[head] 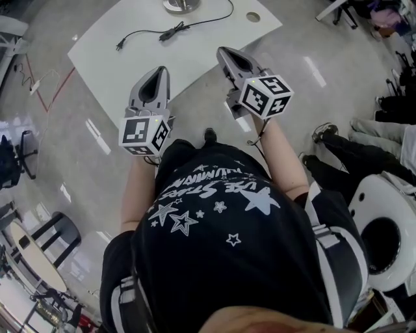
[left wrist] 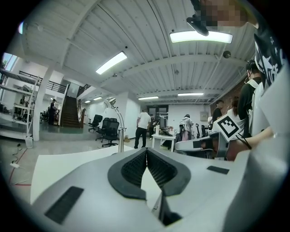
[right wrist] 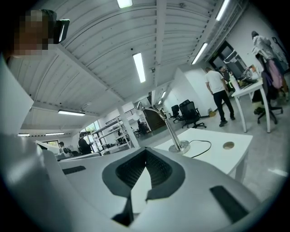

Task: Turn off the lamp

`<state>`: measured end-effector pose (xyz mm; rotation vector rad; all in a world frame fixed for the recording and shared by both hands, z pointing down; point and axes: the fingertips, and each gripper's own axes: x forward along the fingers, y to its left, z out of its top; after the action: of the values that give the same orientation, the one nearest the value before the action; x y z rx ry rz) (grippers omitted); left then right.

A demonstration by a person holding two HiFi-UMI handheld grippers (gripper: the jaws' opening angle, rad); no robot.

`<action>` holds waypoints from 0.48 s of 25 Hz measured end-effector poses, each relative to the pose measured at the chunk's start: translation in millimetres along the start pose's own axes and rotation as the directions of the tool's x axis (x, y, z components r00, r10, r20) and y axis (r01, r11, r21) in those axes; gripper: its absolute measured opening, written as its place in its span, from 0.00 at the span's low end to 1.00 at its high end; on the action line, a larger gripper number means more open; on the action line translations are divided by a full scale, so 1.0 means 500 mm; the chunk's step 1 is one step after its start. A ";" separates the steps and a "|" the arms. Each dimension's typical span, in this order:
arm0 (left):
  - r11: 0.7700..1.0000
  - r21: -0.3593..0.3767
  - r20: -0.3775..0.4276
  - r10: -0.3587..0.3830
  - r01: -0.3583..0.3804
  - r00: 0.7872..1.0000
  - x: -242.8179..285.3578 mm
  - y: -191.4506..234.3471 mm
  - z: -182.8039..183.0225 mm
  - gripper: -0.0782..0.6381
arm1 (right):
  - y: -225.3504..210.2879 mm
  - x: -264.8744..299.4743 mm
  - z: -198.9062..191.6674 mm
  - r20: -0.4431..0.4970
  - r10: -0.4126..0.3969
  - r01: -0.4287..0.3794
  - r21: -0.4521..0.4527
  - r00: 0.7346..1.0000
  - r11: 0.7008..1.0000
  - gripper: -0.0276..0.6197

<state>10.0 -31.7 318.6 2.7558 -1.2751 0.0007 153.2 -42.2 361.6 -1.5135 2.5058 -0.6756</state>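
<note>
The left gripper [left wrist: 147,150], grey plastic with black ribbed pads [left wrist: 132,170], has its jaws pressed together at the tips, with nothing between them. Beyond it lies a white table top [left wrist: 68,159]. A slim chrome gooseneck lamp [left wrist: 120,136] stands upright near the table's far edge, its head arched leftward.

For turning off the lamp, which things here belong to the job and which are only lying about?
Job: lamp, cable, its likely switch, left tool, right tool, both shut and empty.
Lying about: chairs, table hole.
</note>
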 end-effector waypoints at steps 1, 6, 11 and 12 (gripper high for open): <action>1.000 0.001 -0.007 0.005 -0.005 1.000 0.002 0.005 -0.004 0.12 | 0.001 0.007 -0.001 -0.004 0.006 -0.006 0.001 1.000 1.000 0.05; 1.000 0.004 -0.019 0.025 -0.025 1.000 0.004 0.011 -0.011 0.12 | 0.010 0.021 -0.009 -0.021 0.030 -0.030 -0.010 0.999 0.999 0.05; 1.000 -0.004 -0.015 0.030 -0.030 0.999 0.020 0.026 -0.031 0.12 | 0.009 0.031 -0.018 -0.030 0.032 -0.033 -0.046 0.999 0.998 0.05; 1.000 -0.007 -0.017 0.030 -0.030 0.999 0.026 0.035 -0.035 0.12 | 0.009 0.041 -0.019 -0.032 0.030 -0.031 -0.048 0.999 0.998 0.05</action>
<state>5.9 -51.2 338.4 2.7243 -1.3093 0.0211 136.6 -55.3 370.2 -1.4885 2.5808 -0.6442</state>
